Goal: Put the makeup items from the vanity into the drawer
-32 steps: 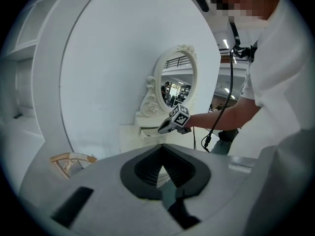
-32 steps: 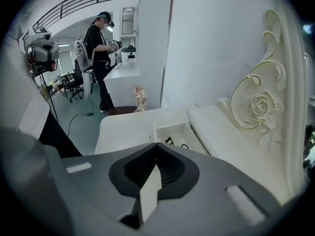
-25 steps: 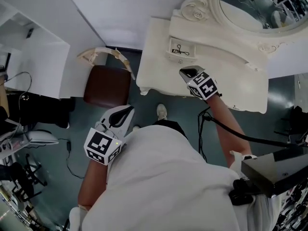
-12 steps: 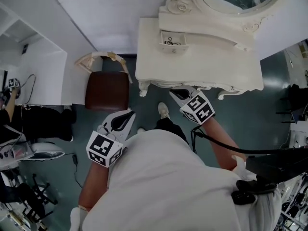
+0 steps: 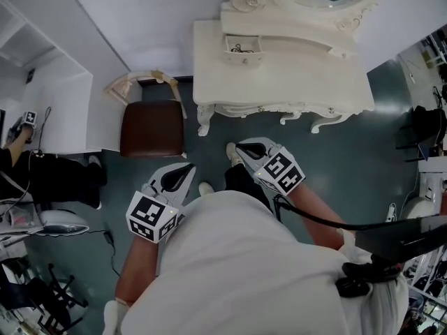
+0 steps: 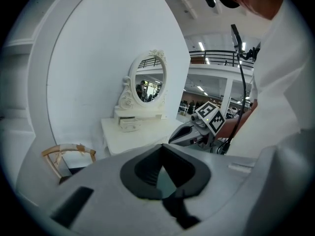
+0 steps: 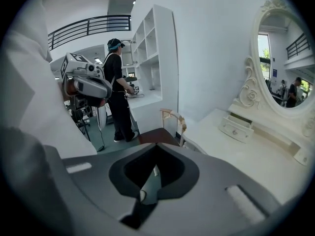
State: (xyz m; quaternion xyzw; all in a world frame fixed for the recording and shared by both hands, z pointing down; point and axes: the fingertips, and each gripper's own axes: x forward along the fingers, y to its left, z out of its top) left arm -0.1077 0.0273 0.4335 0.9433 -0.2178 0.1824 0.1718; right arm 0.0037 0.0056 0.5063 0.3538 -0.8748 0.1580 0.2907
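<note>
The white vanity (image 5: 279,82) with its oval mirror stands against the wall. Its top looks bare. A small drawer (image 5: 242,45) under the mirror stands open with a dark thin item inside. My right gripper (image 5: 239,146) hangs over the floor in front of the vanity, well back from the drawer, shut and holding nothing. My left gripper (image 5: 187,167) is lower left, beside the person's body, also shut and holding nothing. In the right gripper view the drawer (image 7: 237,128) is off to the right. The left gripper view has the vanity (image 6: 133,136) ahead.
A chair with a brown seat (image 5: 152,128) and a pale wooden back stands left of the vanity. White shelving (image 5: 42,82) lines the left wall. A person in dark clothes (image 7: 118,92) stands by it. A cable trails from my right arm.
My right gripper has drawn back from the vanity top near the drawer to over the floor in front. The whole view has backed away from the vanity. The left gripper has barely moved.
</note>
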